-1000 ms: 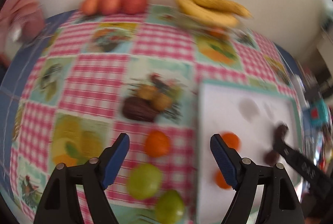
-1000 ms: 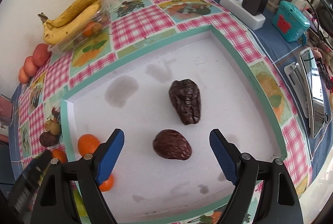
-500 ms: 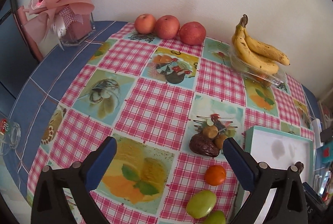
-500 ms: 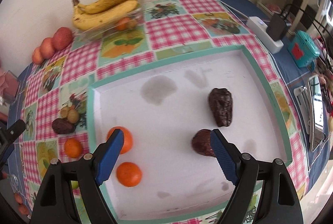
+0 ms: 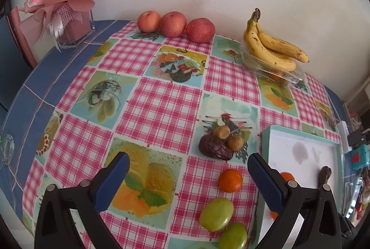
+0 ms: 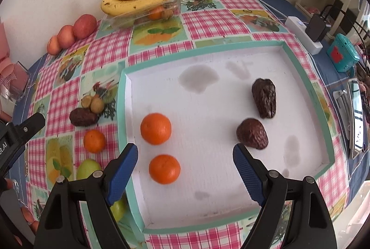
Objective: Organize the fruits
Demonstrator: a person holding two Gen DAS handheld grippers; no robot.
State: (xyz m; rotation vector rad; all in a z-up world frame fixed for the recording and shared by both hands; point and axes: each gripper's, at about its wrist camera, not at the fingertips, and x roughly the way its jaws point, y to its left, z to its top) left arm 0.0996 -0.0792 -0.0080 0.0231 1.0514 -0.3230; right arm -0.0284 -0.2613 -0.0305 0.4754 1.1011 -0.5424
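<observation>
A white tray with a teal rim (image 6: 298, 59) holds two oranges (image 6: 156, 128) (image 6: 164, 169) on its left side and two dark wrinkled fruits (image 6: 264, 97) (image 6: 252, 136) on its right. My right gripper (image 6: 185, 170) hovers open above the tray's near part, empty. On the cloth left of the tray lie a dark fruit (image 5: 215, 150) with two small brown fruits (image 5: 221, 132), an orange (image 5: 230, 180) and two green fruits (image 5: 216, 214). My left gripper (image 5: 188, 179) is open above the cloth, left of the tray (image 5: 266, 140), holding nothing.
Three red apples (image 5: 175, 24) line the wall at the back. Bananas (image 5: 270, 50) rest on a clear box of small fruit. A pink bouquet in a clear box (image 5: 67, 17) stands back left. A white power strip (image 6: 303, 35) and teal gadget (image 6: 342, 52) lie right of the tray.
Both grippers have pulled back and up, so more of the table shows. The left one swung left away from the tray. Both stay open; the fruit has not moved.
</observation>
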